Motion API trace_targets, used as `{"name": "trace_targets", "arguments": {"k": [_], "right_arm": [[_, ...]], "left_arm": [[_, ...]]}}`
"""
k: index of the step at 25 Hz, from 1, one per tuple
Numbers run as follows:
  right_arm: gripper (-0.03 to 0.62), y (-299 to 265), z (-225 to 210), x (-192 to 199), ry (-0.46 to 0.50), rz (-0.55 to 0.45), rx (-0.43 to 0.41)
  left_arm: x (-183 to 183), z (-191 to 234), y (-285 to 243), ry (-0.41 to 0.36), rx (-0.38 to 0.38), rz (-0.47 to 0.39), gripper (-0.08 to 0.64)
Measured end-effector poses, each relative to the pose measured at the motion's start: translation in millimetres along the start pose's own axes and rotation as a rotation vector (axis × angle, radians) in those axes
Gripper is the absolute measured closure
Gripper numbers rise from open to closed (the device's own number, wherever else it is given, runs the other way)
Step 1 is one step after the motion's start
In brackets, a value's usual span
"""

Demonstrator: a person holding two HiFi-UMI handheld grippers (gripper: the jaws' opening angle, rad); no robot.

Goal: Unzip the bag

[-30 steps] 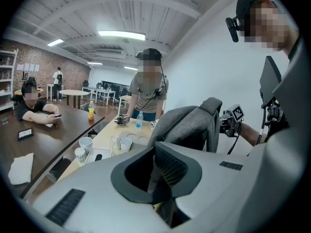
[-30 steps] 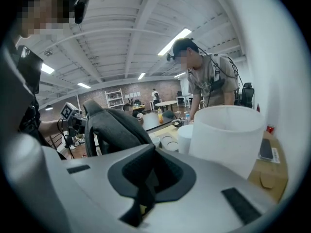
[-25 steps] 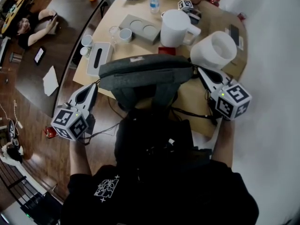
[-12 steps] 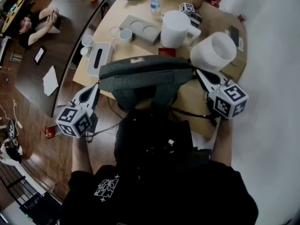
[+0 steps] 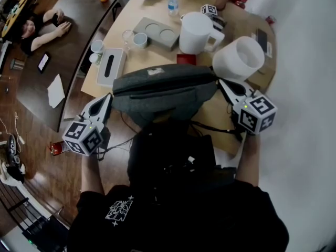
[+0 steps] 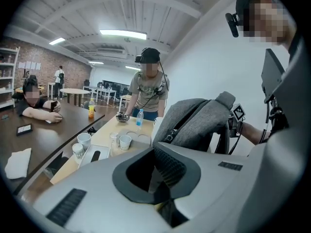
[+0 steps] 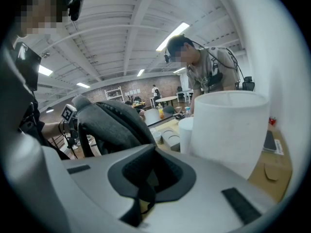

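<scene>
The grey bag [image 5: 163, 88] stands at the near edge of the table [image 5: 212, 108], between my claws. My left claw [image 5: 108, 97] and right claw [image 5: 221, 83] are both pinched closed at its ends, perhaps on fabric. A white tub [image 5: 239, 56] stands just behind the right one.

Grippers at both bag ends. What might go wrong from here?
1. The grey bag sits at the table's near edge; a pull may drag it off.
2. The white bucket stands beside the right gripper; a sideways pull may knock it.
3. Both jaws look shut, but no zip pull shows in them.
</scene>
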State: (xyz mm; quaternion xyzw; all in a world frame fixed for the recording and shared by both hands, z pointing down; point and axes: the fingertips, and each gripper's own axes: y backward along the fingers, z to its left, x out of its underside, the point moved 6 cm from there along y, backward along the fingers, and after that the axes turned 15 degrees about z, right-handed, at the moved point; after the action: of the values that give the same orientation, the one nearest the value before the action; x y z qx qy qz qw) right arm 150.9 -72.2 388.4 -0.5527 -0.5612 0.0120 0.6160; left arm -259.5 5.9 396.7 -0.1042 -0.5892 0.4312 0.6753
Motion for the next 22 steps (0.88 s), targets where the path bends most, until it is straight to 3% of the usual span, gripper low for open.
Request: {"name": "trace_targets", "arguments": {"k": [16,22], "right_arm": [[0.574,-12,-3,10,-0.015,0.028,-0.003],[0.565,-10,-2,9,0.034,0.027,0.042]], "left_arm": [[-9,-4,2,-0.005,-0.013,-0.041,0.565],[-13,-3,2,0.018,-0.03,-0.069,0.563]]}}
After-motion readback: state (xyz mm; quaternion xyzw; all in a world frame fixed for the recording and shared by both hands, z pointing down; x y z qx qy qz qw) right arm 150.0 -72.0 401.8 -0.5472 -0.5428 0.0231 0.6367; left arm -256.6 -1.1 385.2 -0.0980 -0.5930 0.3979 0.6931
